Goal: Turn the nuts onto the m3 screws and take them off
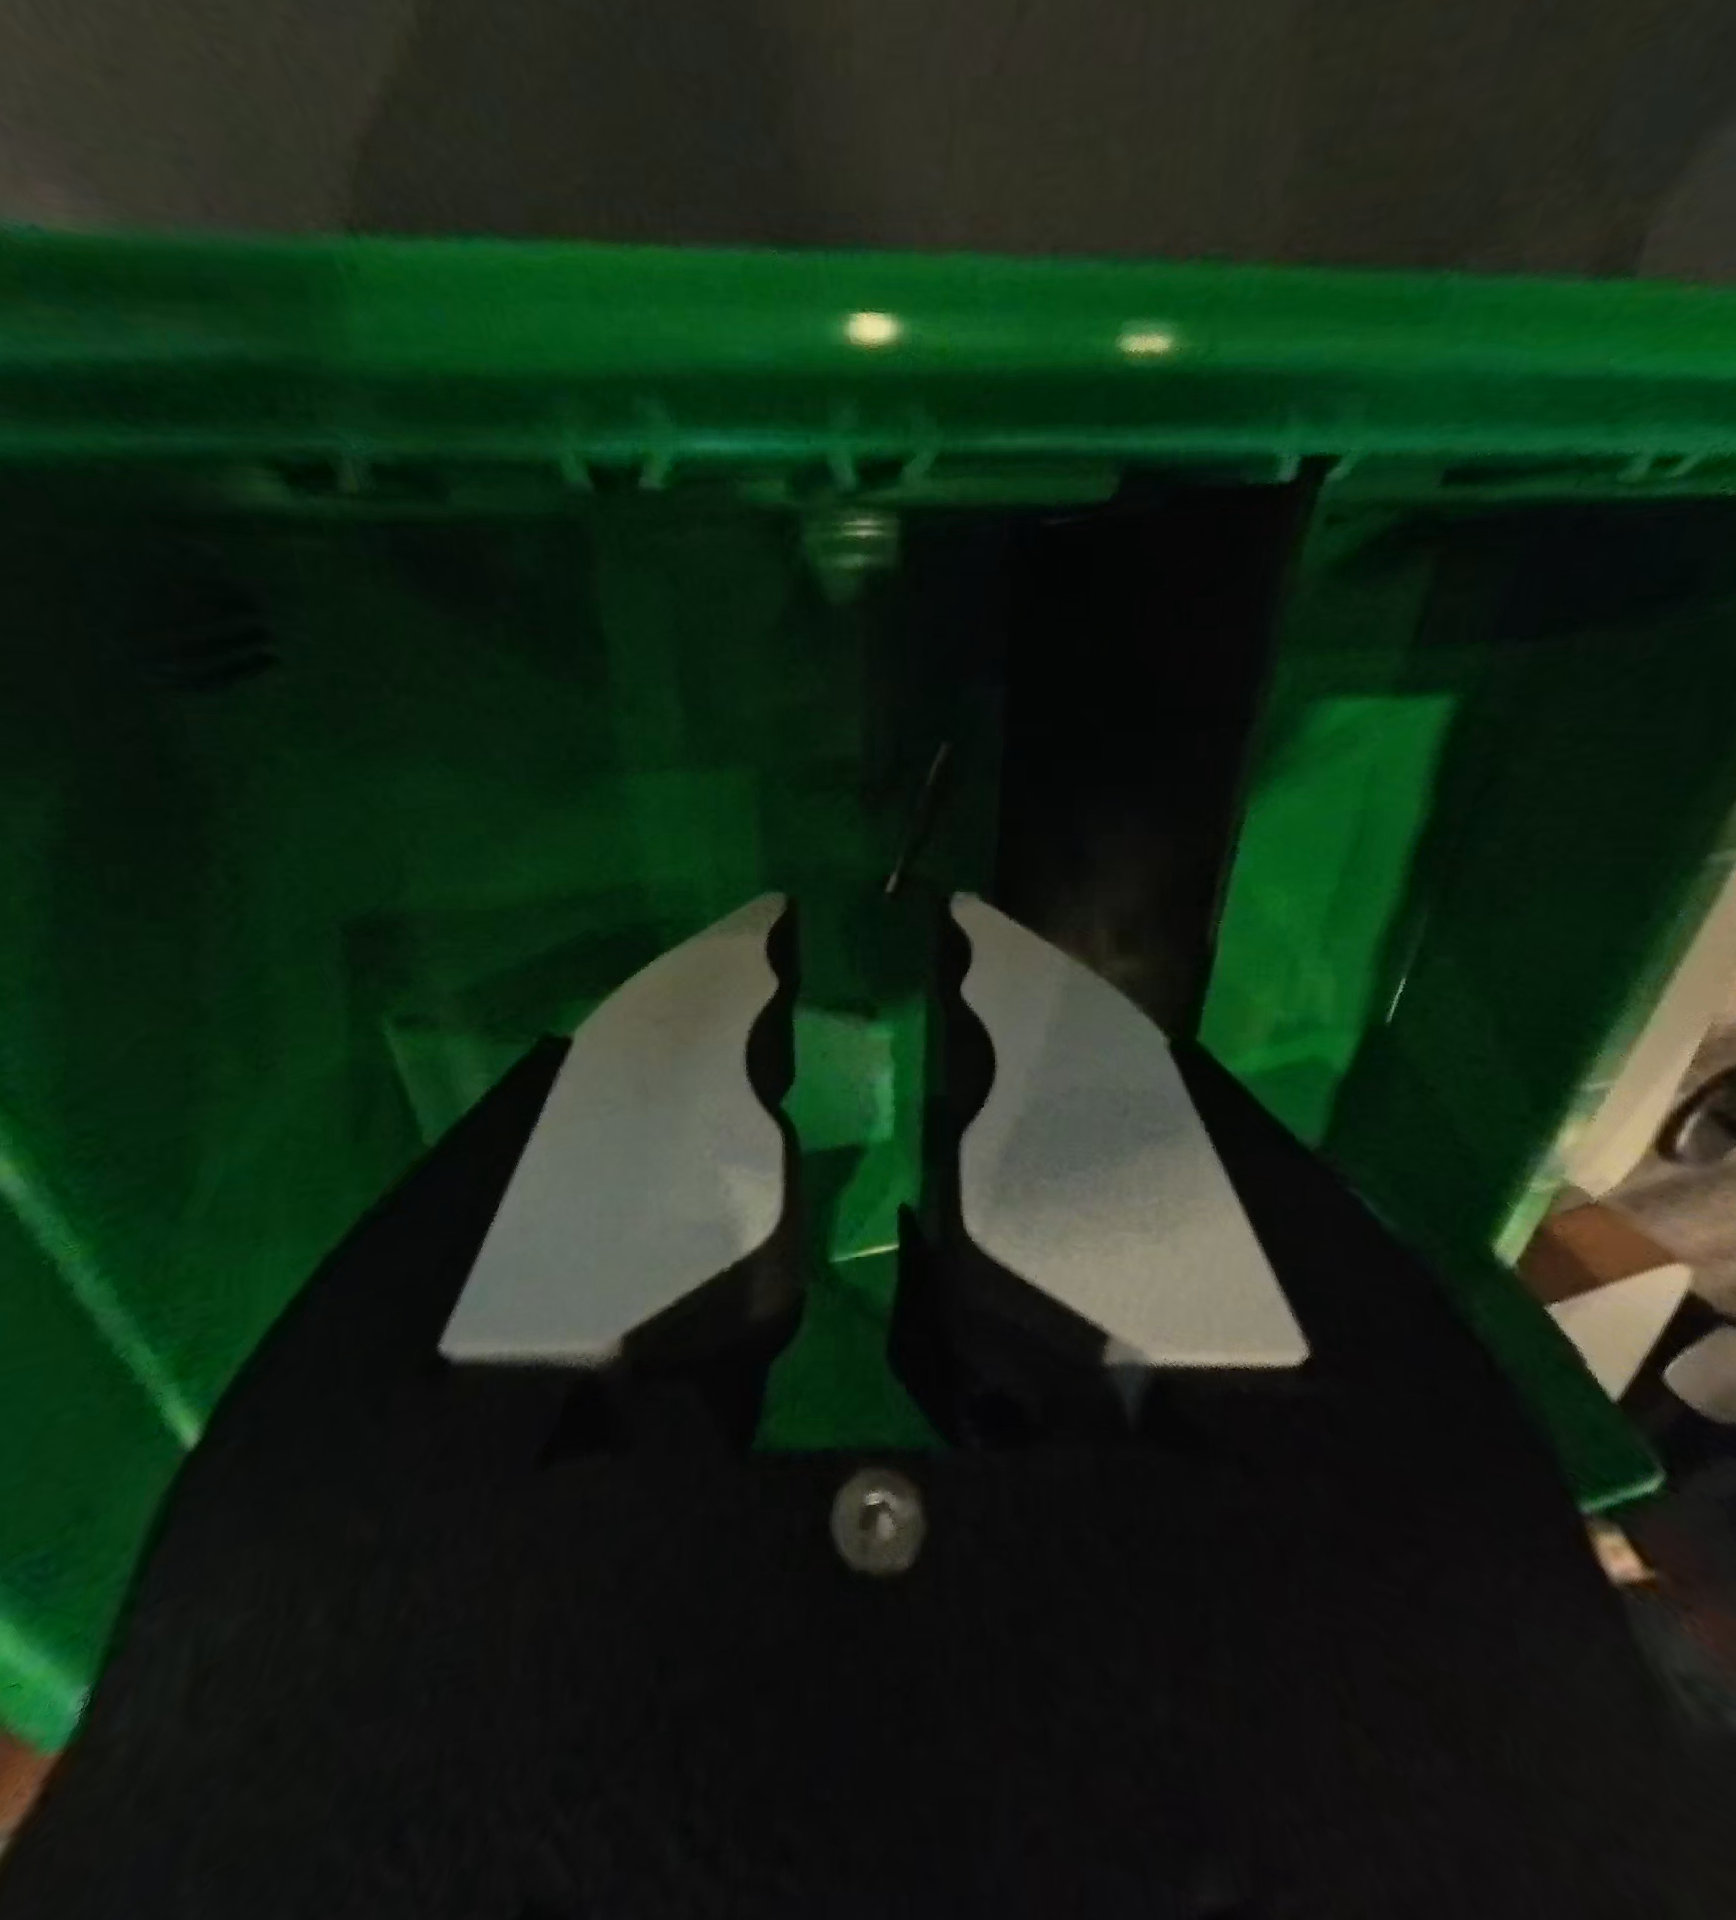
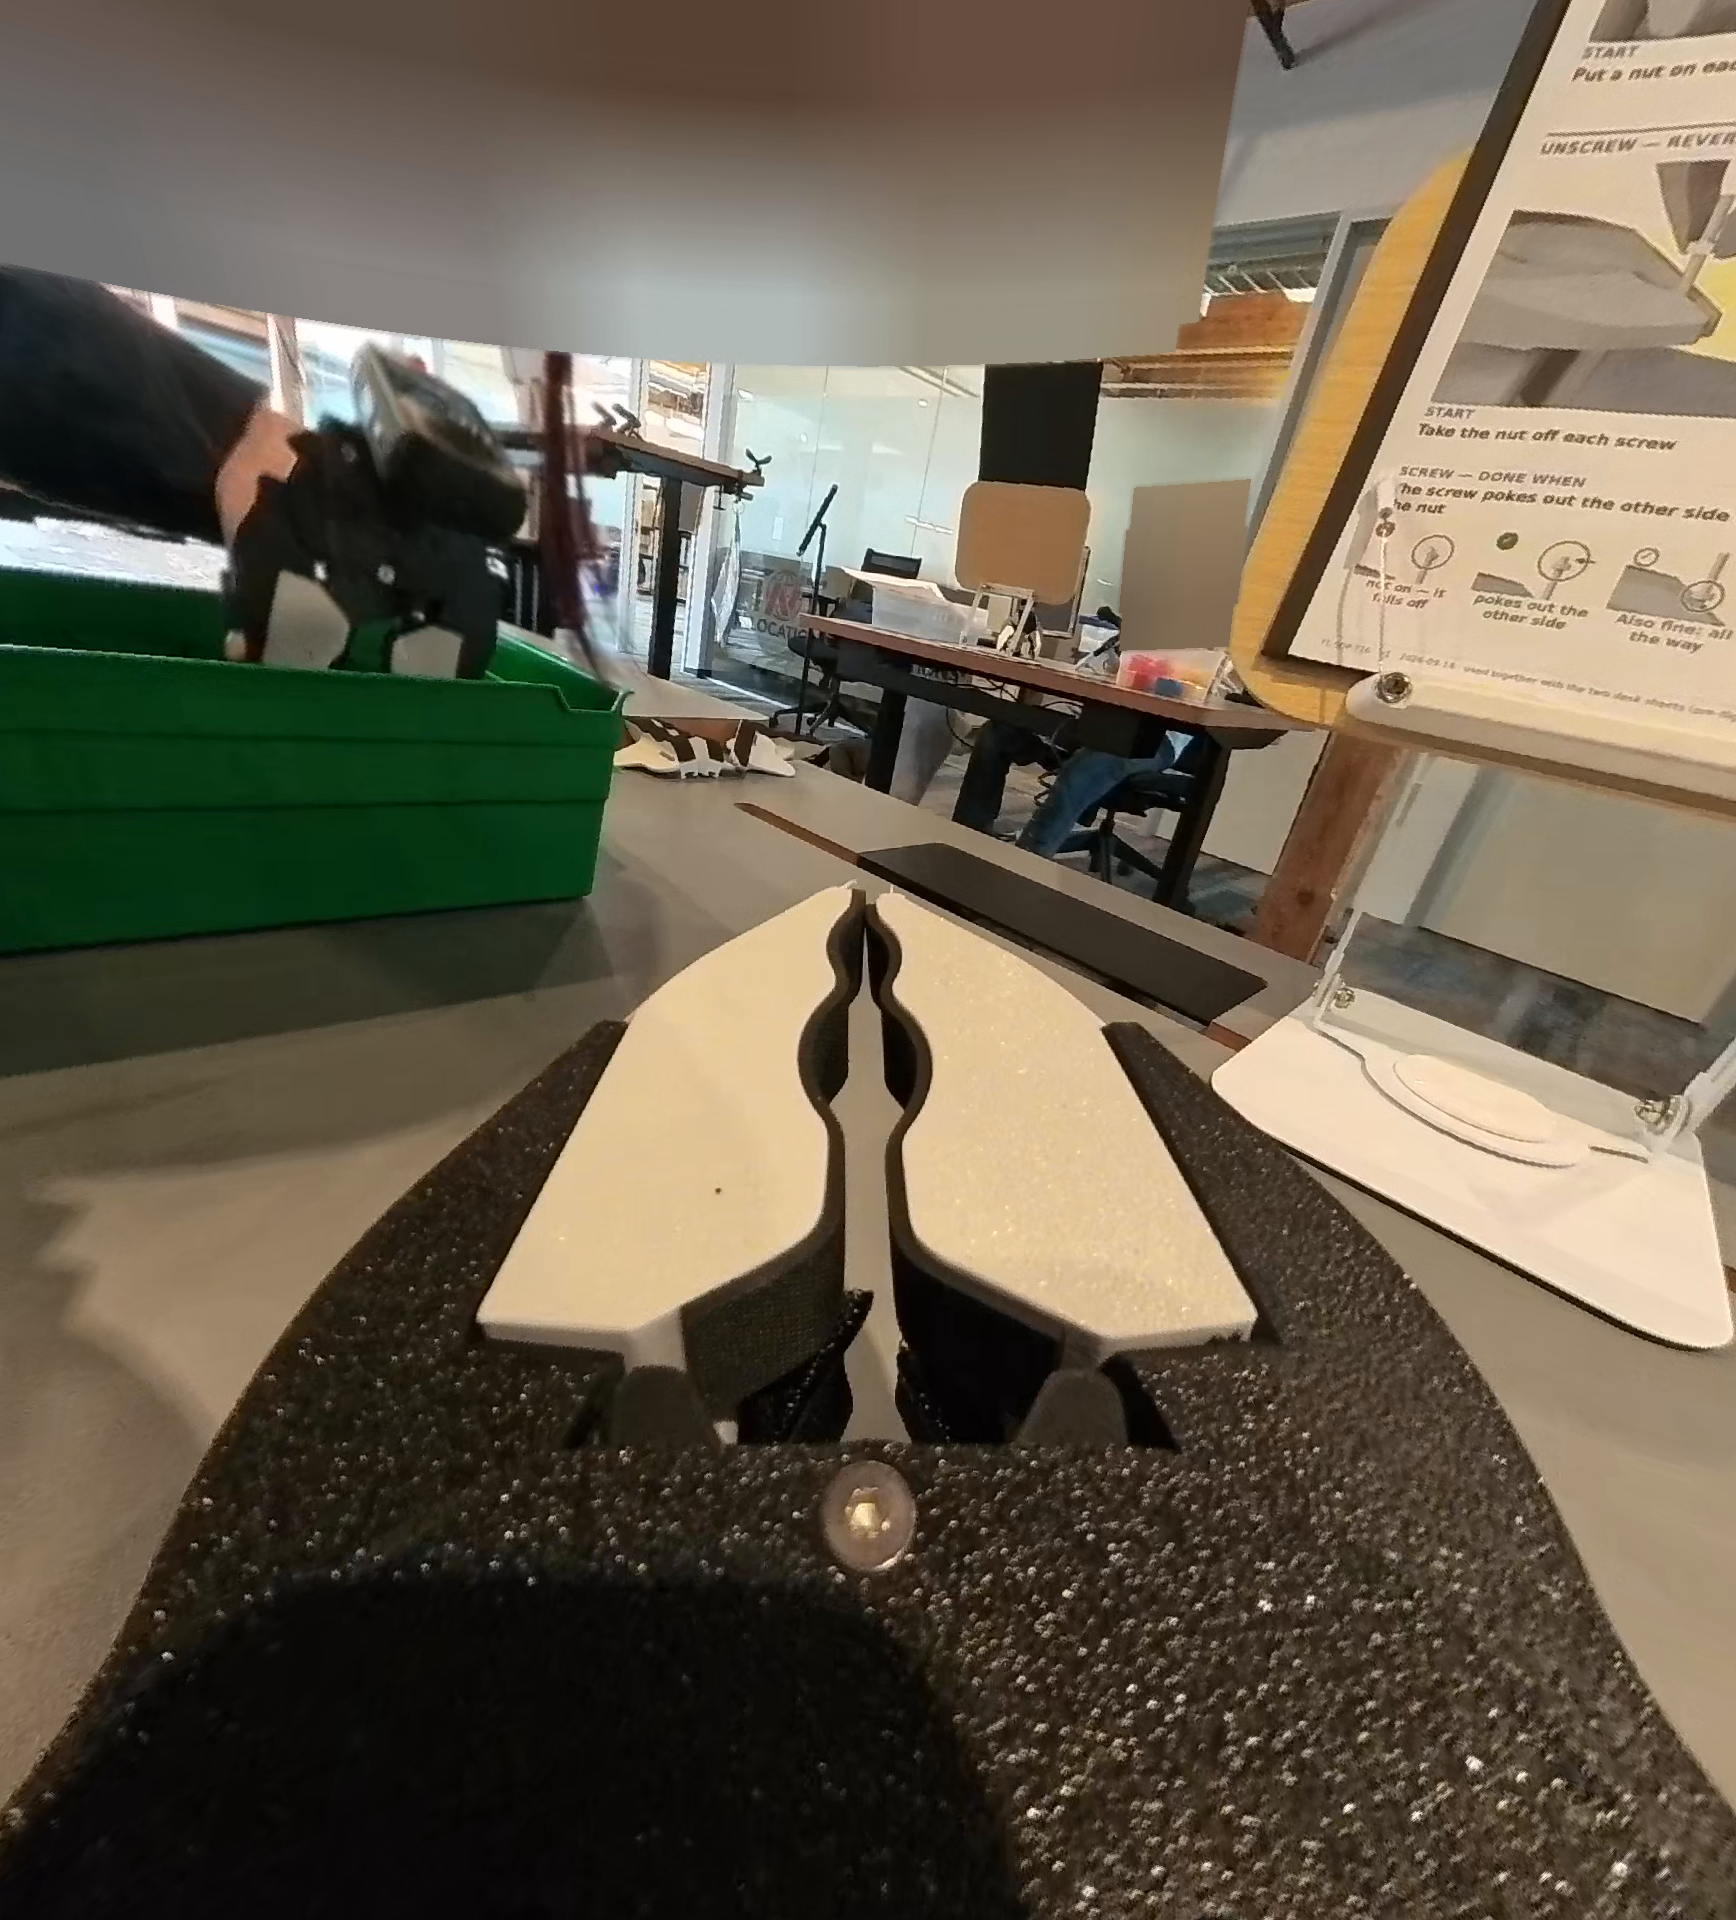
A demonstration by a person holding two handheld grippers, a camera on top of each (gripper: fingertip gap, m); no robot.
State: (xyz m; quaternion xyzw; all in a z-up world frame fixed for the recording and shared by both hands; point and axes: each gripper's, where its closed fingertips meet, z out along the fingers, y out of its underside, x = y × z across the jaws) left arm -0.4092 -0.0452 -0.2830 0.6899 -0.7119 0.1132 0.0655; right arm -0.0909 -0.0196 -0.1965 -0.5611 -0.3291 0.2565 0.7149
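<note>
My left gripper [image 1: 869, 914] is open inside a green plastic bin [image 1: 220, 831], and only the bin's floor shows between its fingers. A thin metallic sliver [image 1: 918, 816] lies just ahead of the fingertips. A small threaded metal piece [image 1: 848, 540] sits under the bin's far rim. The view is dark and blurred. In the right wrist view the left gripper [image 2: 355, 623], held by a hand in a dark sleeve, dips into the green bin [image 2: 251, 810]. My right gripper [image 2: 866, 902] is shut with nothing between its pads, low over the grey table [image 2: 324, 1039].
An instruction sheet on a white stand [image 2: 1622, 364] is at the right, its base plate [image 2: 1518, 1226] on the table. A black strip [image 2: 1061, 925] lies ahead of the right gripper. White and black pieces [image 2: 698, 748] lie beyond the bin. Desks and chairs stand farther back. The tips of one gripper are about 35 cm away from the tips of the other.
</note>
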